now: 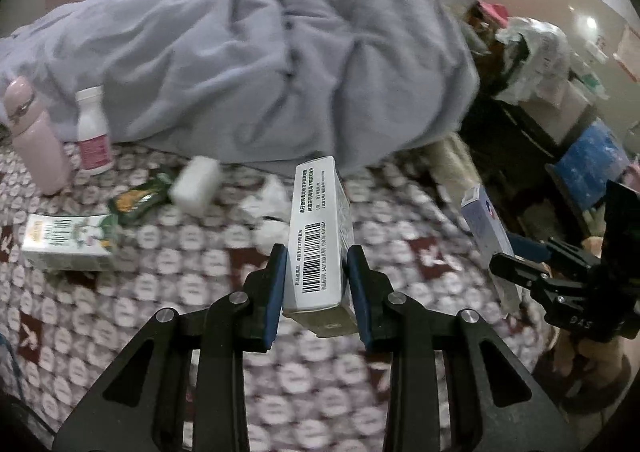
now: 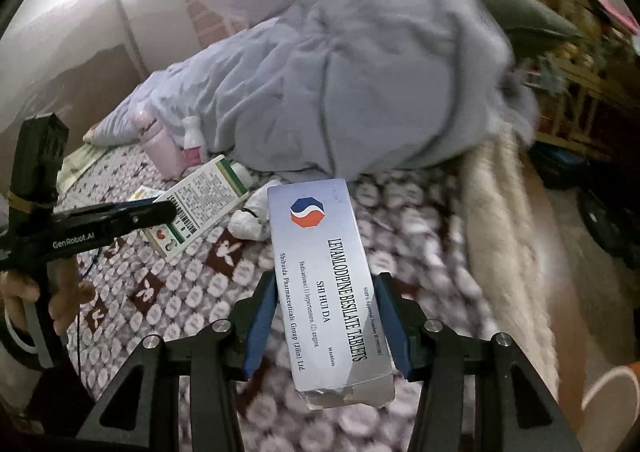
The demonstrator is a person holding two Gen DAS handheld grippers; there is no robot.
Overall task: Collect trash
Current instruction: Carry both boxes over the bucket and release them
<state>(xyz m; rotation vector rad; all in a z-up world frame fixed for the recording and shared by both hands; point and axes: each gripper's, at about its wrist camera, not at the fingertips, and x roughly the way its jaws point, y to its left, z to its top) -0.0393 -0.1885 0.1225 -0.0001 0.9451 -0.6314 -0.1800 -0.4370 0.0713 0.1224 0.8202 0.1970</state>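
Observation:
My left gripper (image 1: 317, 260) is shut on a white medicine box with a barcode (image 1: 318, 244) and holds it above the patterned bedsheet (image 1: 168, 292). My right gripper (image 2: 326, 288) is shut on a silver tablet box (image 2: 326, 276) with a torn lower end. Each gripper shows in the other's view: the right one with its silver box (image 1: 486, 228) at the right, the left one with its green-striped box (image 2: 200, 204) at the left. On the sheet lie crumpled white tissues (image 1: 266, 214), a green wrapper (image 1: 138, 200), a white block (image 1: 196, 188) and a green-and-white carton (image 1: 66, 242).
A rumpled lavender blanket (image 1: 280, 64) covers the back of the bed. A pink flask (image 1: 34, 136) and a white bottle with a pink label (image 1: 93, 130) stand at its left edge. Cluttered boxes and bags (image 1: 536, 64) stand off the bed's right side.

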